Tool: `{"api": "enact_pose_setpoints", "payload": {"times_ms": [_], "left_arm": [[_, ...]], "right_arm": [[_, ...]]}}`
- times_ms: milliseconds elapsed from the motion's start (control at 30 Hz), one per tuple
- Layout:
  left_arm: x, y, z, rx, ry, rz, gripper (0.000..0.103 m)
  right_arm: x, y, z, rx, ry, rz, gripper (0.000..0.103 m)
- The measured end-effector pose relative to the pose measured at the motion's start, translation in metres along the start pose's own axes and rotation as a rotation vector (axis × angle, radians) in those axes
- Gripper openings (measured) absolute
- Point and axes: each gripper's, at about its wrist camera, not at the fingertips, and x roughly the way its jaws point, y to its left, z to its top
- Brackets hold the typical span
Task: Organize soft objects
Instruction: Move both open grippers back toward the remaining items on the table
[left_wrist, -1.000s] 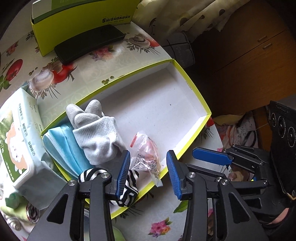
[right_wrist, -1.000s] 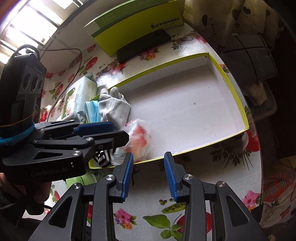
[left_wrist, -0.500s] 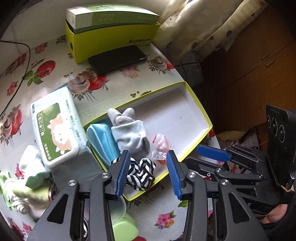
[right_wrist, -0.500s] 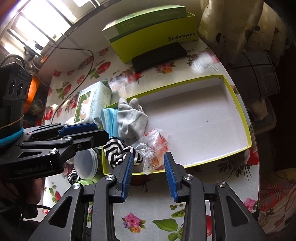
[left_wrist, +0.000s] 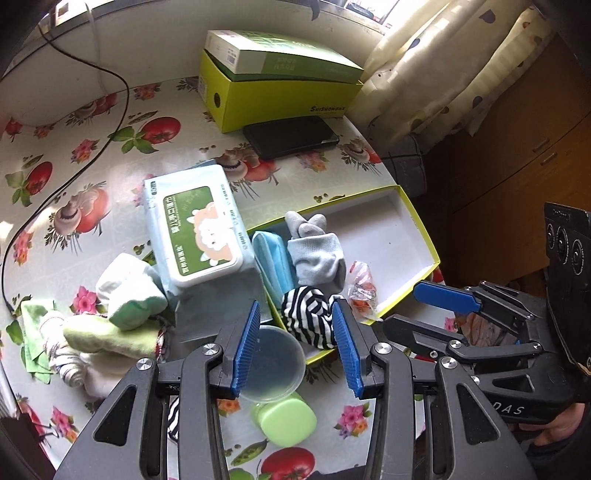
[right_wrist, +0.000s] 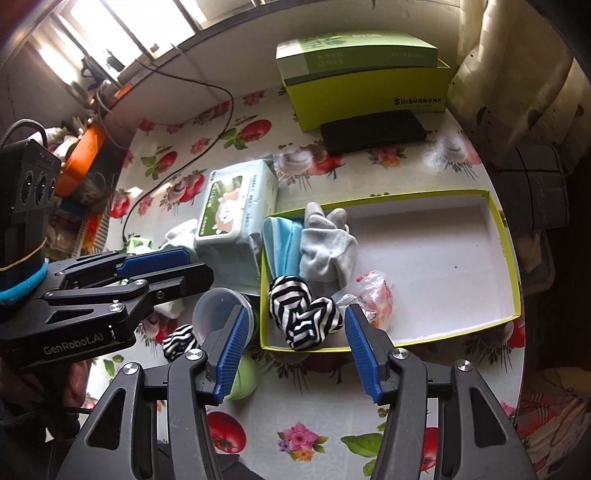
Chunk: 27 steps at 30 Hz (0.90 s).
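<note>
Right claw (right_wrist: 293, 354): jaws opening, nothing between them; it hangs above the tray's near edge, low centre of its view.
Left claw (left_wrist: 295, 347): jaws apart and empty, over the clear plastic cup (left_wrist: 273, 363) at the bottom centre of its view.
Striped sock (right_wrist: 303, 314): lies in the tray's near left corner, just beyond the right claw, probably just dropped there.
Shallow yellow-rimmed tray (right_wrist: 424, 258): also holds a grey glove (right_wrist: 327, 243), blue mask (right_wrist: 282, 245) and crinkly snack packet (right_wrist: 371, 291), packed left to spare room.
Still outside: wet-wipes pack (left_wrist: 195, 230), green-and-white cloths (left_wrist: 122, 314) lower left.
</note>
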Motion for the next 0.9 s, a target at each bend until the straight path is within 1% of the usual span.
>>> {"api": "enact_pose_setpoints", "payload": {"times_ms": [167,367,700,900], "left_arm": [[-0.012,0.016,-0.009,-0.039,-0.028,0.019,0.042],[-0.022,0.031,-0.02,-0.073,-0.043,0.047,0.042],[-0.036,0.047,-0.031,-0.119,-0.067,0.08,0.042],[-0.042,0.053,-0.037,-0.139,-0.08,0.086,0.042]], "right_arm": [[0.002,0.018,0.003,-0.045,0.01,0.007,0.054],[0.005,0.035,0.003,-0.081,0.021,0.021,0.054],[0.005,0.053,0.003,-0.119,0.029,0.037,0.054],[0.006,0.059,0.004,-0.13,0.037,0.04,0.054]]}}
